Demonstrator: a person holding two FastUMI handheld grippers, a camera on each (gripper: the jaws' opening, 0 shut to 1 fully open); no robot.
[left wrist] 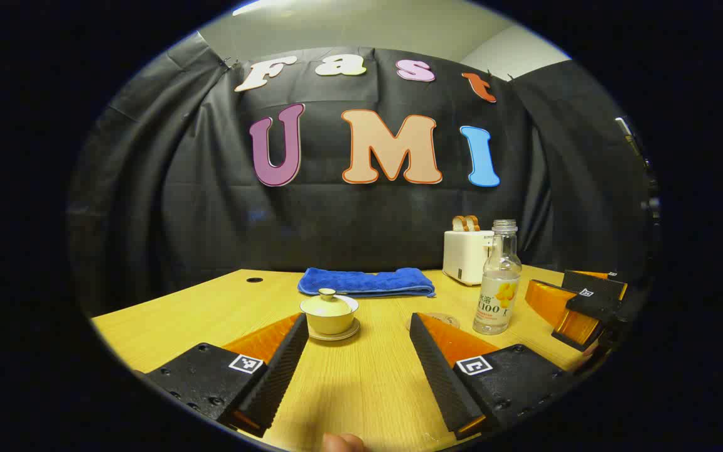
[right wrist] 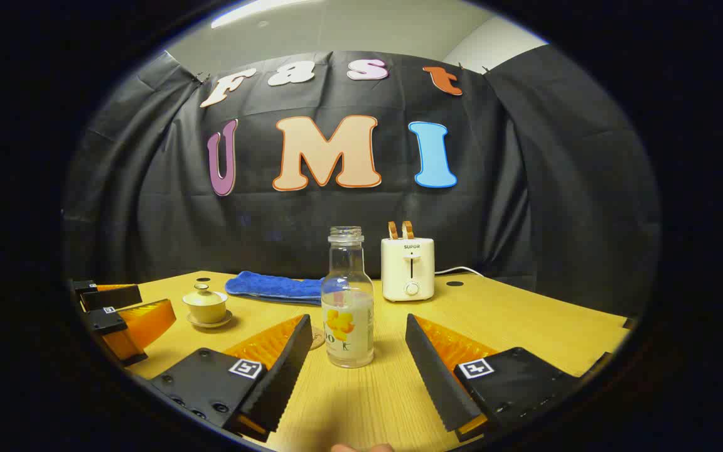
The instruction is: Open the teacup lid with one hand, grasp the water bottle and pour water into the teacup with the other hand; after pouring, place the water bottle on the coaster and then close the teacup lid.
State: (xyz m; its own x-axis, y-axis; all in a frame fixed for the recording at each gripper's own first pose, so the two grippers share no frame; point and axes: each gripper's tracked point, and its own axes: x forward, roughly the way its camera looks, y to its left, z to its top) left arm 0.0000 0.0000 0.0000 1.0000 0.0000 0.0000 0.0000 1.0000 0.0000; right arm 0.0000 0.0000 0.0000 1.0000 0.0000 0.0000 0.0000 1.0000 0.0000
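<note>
A cream lidded teacup (left wrist: 329, 314) on its saucer stands on the wooden table just beyond my open left gripper (left wrist: 358, 326), slightly left of its middle line. The clear water bottle (right wrist: 347, 301) with a yellow label has no cap and stands upright straight ahead of my open right gripper (right wrist: 355, 329), short of its fingertips. A round coaster (left wrist: 433, 322) lies flat to the left of the bottle (left wrist: 497, 282), partly hidden by a finger. The teacup (right wrist: 206, 306) and the left gripper (right wrist: 110, 314) appear at the left of the right gripper view. The right gripper (left wrist: 578, 301) appears at the right of the left gripper view.
A folded blue towel (left wrist: 366, 281) lies behind the teacup. A white toaster (right wrist: 407, 267) with bread slices stands at the back, its cord trailing right. The table (left wrist: 361, 376) has small round holes near its far edge.
</note>
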